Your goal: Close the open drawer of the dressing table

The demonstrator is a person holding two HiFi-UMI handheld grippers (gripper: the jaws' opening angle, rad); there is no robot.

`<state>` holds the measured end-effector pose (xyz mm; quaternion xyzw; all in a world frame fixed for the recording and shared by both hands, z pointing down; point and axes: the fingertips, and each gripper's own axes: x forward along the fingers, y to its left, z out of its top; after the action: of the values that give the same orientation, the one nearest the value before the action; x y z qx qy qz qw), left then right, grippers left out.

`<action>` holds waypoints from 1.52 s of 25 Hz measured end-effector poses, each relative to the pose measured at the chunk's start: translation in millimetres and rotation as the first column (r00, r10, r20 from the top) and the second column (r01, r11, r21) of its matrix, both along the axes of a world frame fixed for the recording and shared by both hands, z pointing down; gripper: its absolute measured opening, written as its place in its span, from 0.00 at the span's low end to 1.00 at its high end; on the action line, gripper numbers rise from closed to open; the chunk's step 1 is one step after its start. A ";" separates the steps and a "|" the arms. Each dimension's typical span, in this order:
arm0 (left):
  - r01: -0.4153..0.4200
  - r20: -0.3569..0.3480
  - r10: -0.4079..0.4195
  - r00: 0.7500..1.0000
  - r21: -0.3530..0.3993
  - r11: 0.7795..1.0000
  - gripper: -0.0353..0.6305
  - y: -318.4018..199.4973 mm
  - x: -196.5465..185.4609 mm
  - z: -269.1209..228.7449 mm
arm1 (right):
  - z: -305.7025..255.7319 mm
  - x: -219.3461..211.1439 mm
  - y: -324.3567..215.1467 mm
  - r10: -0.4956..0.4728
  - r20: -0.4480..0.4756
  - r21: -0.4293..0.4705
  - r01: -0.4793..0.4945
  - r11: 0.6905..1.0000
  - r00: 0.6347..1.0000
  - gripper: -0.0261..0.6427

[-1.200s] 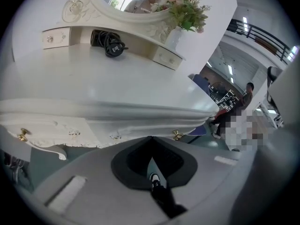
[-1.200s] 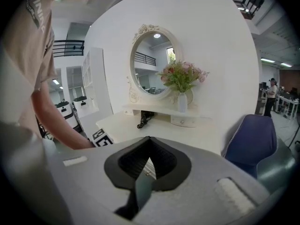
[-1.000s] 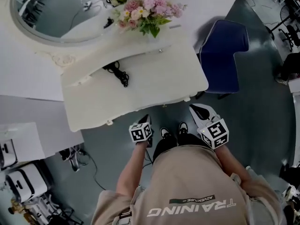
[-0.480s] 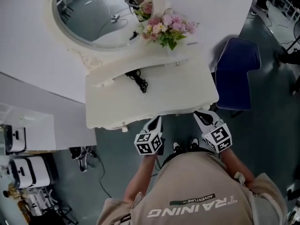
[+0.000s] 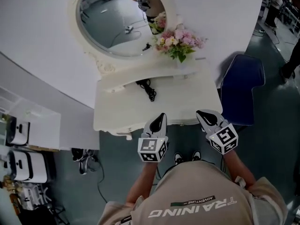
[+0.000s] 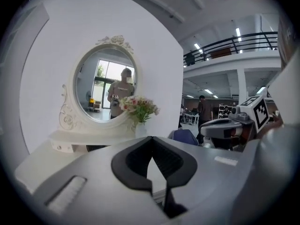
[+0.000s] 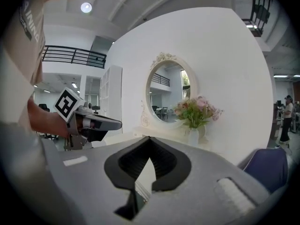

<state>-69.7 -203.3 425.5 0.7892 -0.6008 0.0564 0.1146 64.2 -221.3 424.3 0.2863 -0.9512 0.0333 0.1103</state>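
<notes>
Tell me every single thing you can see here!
dressing table: 1, white, against the white wall
mirror: 1, oval with a white frame, at the back of the table
flowers: 1 bunch, pink and green, back right of the tabletop
cable: 1, black, lying on the tabletop
chair: 1, dark blue, on the floor right of the table
left gripper: 1, grey, shut and empty, at the table's front edge
right gripper: 1, grey, shut and empty, beside it

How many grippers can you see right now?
2. The left gripper is by the table's front edge, near its middle; the right gripper is by the same edge, further right. Both are shut, holding nothing.
</notes>
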 end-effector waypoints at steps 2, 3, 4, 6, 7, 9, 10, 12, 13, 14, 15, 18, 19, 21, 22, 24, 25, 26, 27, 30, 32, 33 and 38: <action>0.005 0.024 -0.006 1.000 0.037 0.999 0.08 -0.2 -2.5 -17.5 | -13.4 -0.5 -2.8 -0.001 0.000 0.033 0.001 0.999 1.000 0.04; 0.008 0.033 -0.010 0.999 0.052 0.999 0.08 -0.6 -4.8 -25.6 | -19.2 -1.2 -3.6 -0.006 -0.005 0.049 0.006 0.999 1.000 0.04; 0.011 0.037 -0.014 0.999 0.067 0.998 0.08 -0.9 -7.4 -33.5 | -25.2 -2.1 -3.6 -0.014 -0.011 0.066 0.015 0.998 1.000 0.04; 0.018 0.040 -0.022 0.999 0.096 0.995 0.08 -1.8 -12.6 -48.7 | -37.4 -3.4 -2.4 -0.030 -0.013 0.094 0.032 0.995 0.999 0.04; 0.024 0.040 -0.028 0.999 0.111 0.994 0.08 -3.1 -14.9 -55.6 | -43.1 -3.6 -2.8 -0.033 -0.010 0.105 0.034 0.994 0.999 0.04; 0.038 0.034 -0.043 0.998 0.140 0.989 0.08 -7.6 -18.8 -67.8 | -53.0 -3.5 -6.0 -0.029 0.001 0.127 0.028 0.991 1.000 0.04; 0.044 0.027 -0.048 0.998 0.154 0.987 0.08 -9.8 -19.8 -73.1 | -57.4 -3.5 -8.0 -0.025 0.006 0.138 0.024 0.990 1.000 0.04; 0.042 0.019 -0.046 0.999 0.175 0.984 0.08 -12.0 -19.0 -81.3 | -64.5 -3.3 -10.3 -0.017 0.018 0.155 0.014 0.988 1.000 0.04; 0.034 0.022 -0.039 0.999 0.182 0.983 0.08 -12.7 -17.4 -84.4 | -67.8 -3.3 -11.2 -0.014 0.023 0.163 0.010 0.987 1.000 0.04; 0.024 0.030 -0.030 0.999 0.188 0.982 0.08 -13.8 -15.5 -87.3 | -71.1 -3.3 -12.4 -0.011 0.026 0.172 0.007 0.985 1.000 0.04; 0.013 0.039 -0.021 0.999 0.192 0.981 0.08 -14.9 -13.5 -90.2 | -74.5 -3.2 -13.7 -0.008 0.027 0.181 0.003 0.983 1.000 0.04; -0.014 0.064 0.001 0.998 0.203 0.979 0.08 -16.8 -7.6 -98.2 | -81.9 -1.3 -16.9 0.006 0.021 0.203 -0.010 0.979 1.000 0.04; -0.020 0.068 0.005 0.998 0.208 0.978 0.08 -17.6 -5.9 -101.5 | -83.5 -0.1 -18.5 0.011 0.019 0.207 -0.014 0.978 1.000 0.04; -0.023 0.077 0.005 0.997 0.226 0.974 0.08 -19.0 -3.8 -109.7 | -86.3 2.6 -22.5 0.020 0.021 0.210 -0.024 0.977 1.000 0.04; -0.021 0.084 0.001 0.996 0.237 0.971 0.08 -19.5 -3.6 -113.8 | -87.5 3.9 -24.3 0.025 0.024 0.211 -0.030 0.977 0.999 0.04; -0.015 0.103 -0.012 0.995 0.255 0.967 0.08 -19.7 -3.9 -120.2 | -90.1 6.1 -26.9 0.036 0.033 0.213 -0.042 0.976 0.999 0.04; -0.012 0.111 -0.017 0.994 0.261 0.965 0.08 -19.7 -4.3 -122.8 | -92.0 7.1 -27.9 0.041 0.039 0.215 -0.049 0.975 0.998 0.04; -0.010 0.116 -0.021 0.993 0.266 0.964 0.08 -19.6 -4.9 -125.2 | -94.5 7.8 -28.8 0.047 0.046 0.217 -0.056 0.975 0.998 0.04; -0.008 0.118 -0.025 0.993 0.270 0.963 0.08 -19.6 -5.8 -127.3 | -97.5 8.5 -29.5 0.053 0.055 0.220 -0.063 0.973 0.997 0.04; -0.004 0.130 -0.033 0.991 0.271 0.963 0.08 -20.9 -8.3 -128.5 | -106.0 9.7 -31.7 0.061 0.077 0.231 -0.077 0.970 0.995 0.04; -0.003 0.147 -0.036 0.988 0.260 0.966 0.08 -24.0 -10.2 -124.5 | -108.6 9.0 -35.5 0.064 0.086 0.236 -0.083 0.968 0.994 0.04; -0.001 0.148 -0.037 0.988 0.253 0.968 0.08 -25.0 -11.6 -121.9 | -108.6 8.4 -37.1 0.068 0.091 0.235 -0.088 0.968 0.994 0.04; 0.023 0.119 -0.052 0.992 0.232 0.972 0.08 -23.9 -14.9 -111.4 | -105.2 8.8 -36.6 0.073 0.101 0.222 -0.094 0.971 0.992 0.04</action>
<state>-84.6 -227.2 314.1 0.7806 -0.6240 0.0332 -0.0144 73.1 -257.9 319.1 0.3349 -0.9400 -0.0573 0.0313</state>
